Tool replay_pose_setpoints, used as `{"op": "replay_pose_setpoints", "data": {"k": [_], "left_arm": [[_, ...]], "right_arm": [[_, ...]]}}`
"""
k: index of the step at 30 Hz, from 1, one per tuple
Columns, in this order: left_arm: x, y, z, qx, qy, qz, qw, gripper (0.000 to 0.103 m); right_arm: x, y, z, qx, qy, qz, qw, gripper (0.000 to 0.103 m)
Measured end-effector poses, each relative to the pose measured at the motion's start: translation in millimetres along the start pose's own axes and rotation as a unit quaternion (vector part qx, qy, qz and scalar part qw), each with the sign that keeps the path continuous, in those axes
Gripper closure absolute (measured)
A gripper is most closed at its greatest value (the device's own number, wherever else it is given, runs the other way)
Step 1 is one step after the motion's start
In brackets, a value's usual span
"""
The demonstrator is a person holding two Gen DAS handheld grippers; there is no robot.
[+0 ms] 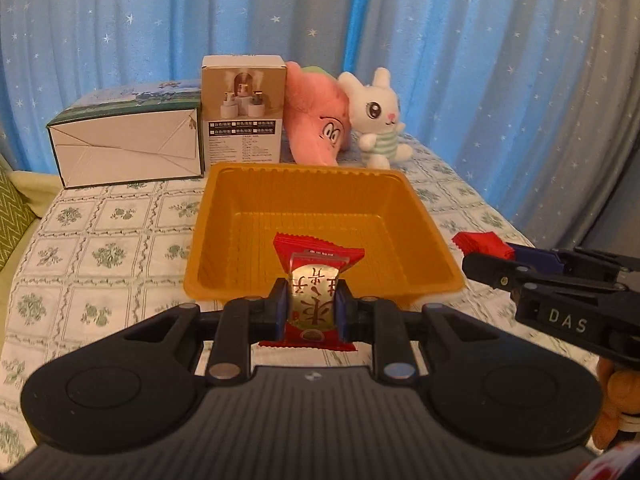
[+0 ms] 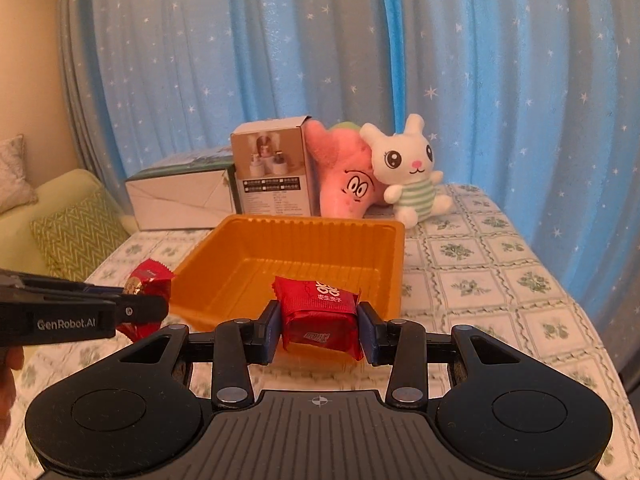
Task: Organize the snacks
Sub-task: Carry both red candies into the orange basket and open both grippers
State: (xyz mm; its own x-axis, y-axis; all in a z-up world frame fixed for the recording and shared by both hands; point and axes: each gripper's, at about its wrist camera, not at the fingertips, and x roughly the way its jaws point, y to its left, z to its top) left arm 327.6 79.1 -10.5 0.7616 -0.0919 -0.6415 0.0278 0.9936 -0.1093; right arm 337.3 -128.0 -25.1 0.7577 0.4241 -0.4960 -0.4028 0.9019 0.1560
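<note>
An orange plastic tray (image 1: pixel 424 232) sits on the patterned tablecloth, with nothing lying in it; it also shows in the right wrist view (image 2: pixel 224 256). My left gripper (image 1: pixel 312 310) is shut on a red-and-gold wrapped candy (image 1: pixel 314 300), held at the tray's near rim. My right gripper (image 2: pixel 320 330) is shut on a red wrapped candy (image 2: pixel 320 316), also at the tray's near edge. In the left wrist view the right gripper (image 1: pixel 480 258) enters from the right with its red candy (image 1: pixel 482 242). In the right wrist view the left gripper (image 2: pixel 144 300) enters from the left with its candy (image 2: pixel 150 276).
Behind the tray stand a white and green box (image 1: pixel 128 148), a small upright product box (image 1: pixel 242 112), a pink plush (image 1: pixel 318 120) and a white bunny plush (image 1: pixel 378 114). A blue starred curtain hangs behind. A green sofa with cushion (image 2: pixel 76 236) is at left.
</note>
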Motion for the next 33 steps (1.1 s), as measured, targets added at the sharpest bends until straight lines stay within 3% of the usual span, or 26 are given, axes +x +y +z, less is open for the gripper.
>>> {"op": "replay_pose_setpoints", "data": {"k": [8, 17, 19, 20, 33], "left_arm": [[51, 23, 20, -0.019, -0.001, 0.014, 0.9997, 0.082], [83, 30, 33, -0.020, -0.001, 0.022, 0.9996, 0.081], [84, 34, 33, -0.038, -0.012, 0.017, 0.9991, 0.067], [84, 36, 33, -0.040, -0.014, 0.012, 0.9990, 0.054], [82, 38, 28, -0.028, 0.002, 0.027, 0.9993, 0.053]], "right_arm": [[73, -9, 16, -0.009, 0.024, 0.000, 1.000, 0.062], [112, -22, 18, 0.008, 0.045, -0.002, 0.999, 0.062], [115, -25, 18, 0.014, 0.046, -0.003, 0.999, 0.062], [117, -27, 17, 0.018, 0.048, -0.004, 0.999, 0.062], [116, -24, 22, 0.042, 0.034, 0.027, 0.998, 0.061]]}}
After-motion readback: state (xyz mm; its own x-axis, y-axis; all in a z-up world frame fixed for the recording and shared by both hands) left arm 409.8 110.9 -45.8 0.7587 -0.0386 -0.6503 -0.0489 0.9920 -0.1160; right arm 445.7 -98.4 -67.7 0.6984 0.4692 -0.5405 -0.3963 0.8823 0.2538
